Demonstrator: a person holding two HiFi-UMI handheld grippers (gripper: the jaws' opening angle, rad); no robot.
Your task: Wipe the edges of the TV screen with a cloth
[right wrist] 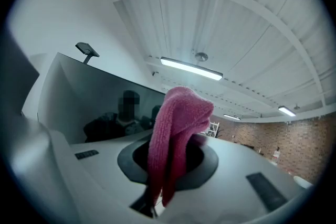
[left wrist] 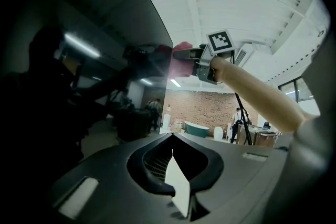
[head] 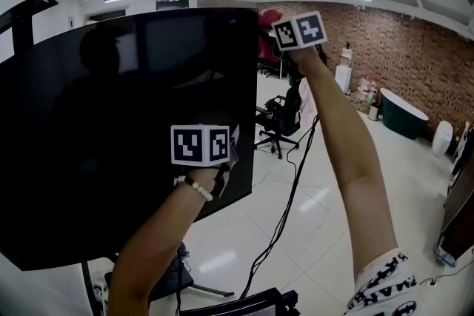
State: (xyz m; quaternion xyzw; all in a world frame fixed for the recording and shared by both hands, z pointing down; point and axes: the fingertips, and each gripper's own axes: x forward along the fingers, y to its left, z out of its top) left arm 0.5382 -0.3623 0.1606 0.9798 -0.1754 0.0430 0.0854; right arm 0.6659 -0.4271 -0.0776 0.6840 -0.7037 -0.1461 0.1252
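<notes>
The big black TV screen fills the left of the head view. My right gripper is up at its top right corner, shut on a pink-red cloth. In the right gripper view the cloth hangs folded out of the jaws, with the TV screen just behind it. My left gripper is lower down on the TV's right edge. In the left gripper view that edge runs straight into the left gripper, whose jaws look closed on it. That view also shows the cloth against the edge higher up.
A black office chair stands behind the TV, and cables trail over the white floor. The TV stand's base is below. A brick wall and a dark green tub lie far right.
</notes>
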